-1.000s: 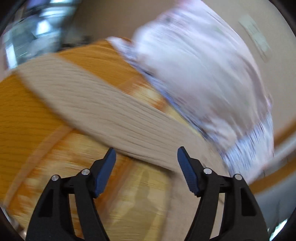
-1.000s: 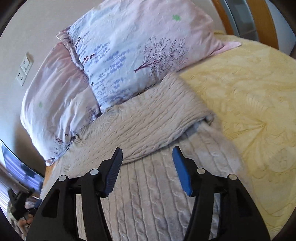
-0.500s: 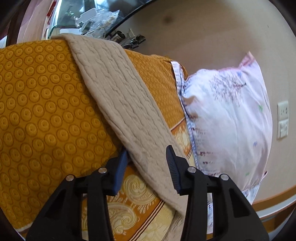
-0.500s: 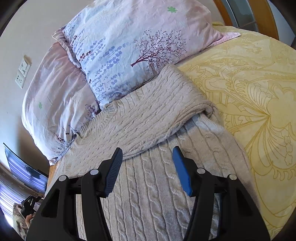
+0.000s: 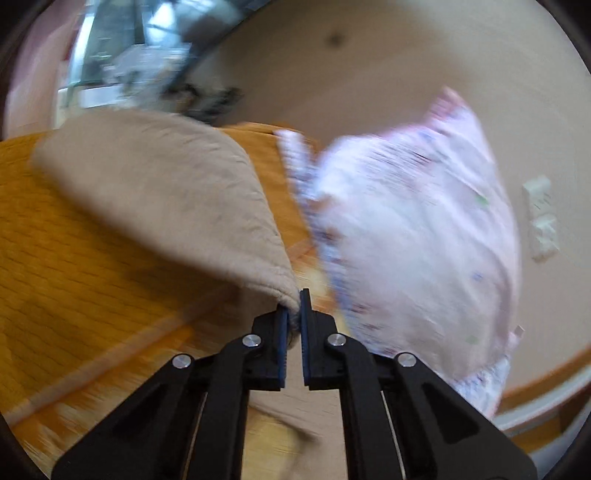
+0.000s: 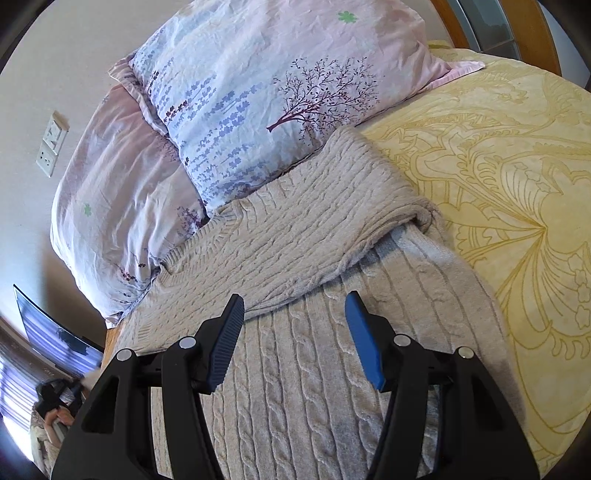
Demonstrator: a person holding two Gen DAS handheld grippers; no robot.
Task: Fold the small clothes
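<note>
A beige cable-knit sweater (image 6: 295, 236) lies on the bed, one sleeve folded across its body. In the left wrist view its other sleeve (image 5: 162, 192) stretches away over the orange bedspread, and my left gripper (image 5: 293, 314) is shut on the sleeve's edge, lifting it. The picture there is blurred by motion. My right gripper (image 6: 295, 325) hovers open just above the sweater's body, near the folded sleeve's lower edge, with nothing between its fingers.
Two floral pillows (image 6: 258, 85) lean on the wall behind the sweater, also seen as a pillow (image 5: 413, 236) at right. Yellow patterned bedspread (image 6: 498, 166) spreads to the right. A wall socket (image 6: 51, 144) and a wooden bed frame (image 6: 539, 29) show at the edges.
My left gripper closed onto the sweater sleeve's edge and has started lifting and rolling with it. The right gripper stayed where it was, still open.
</note>
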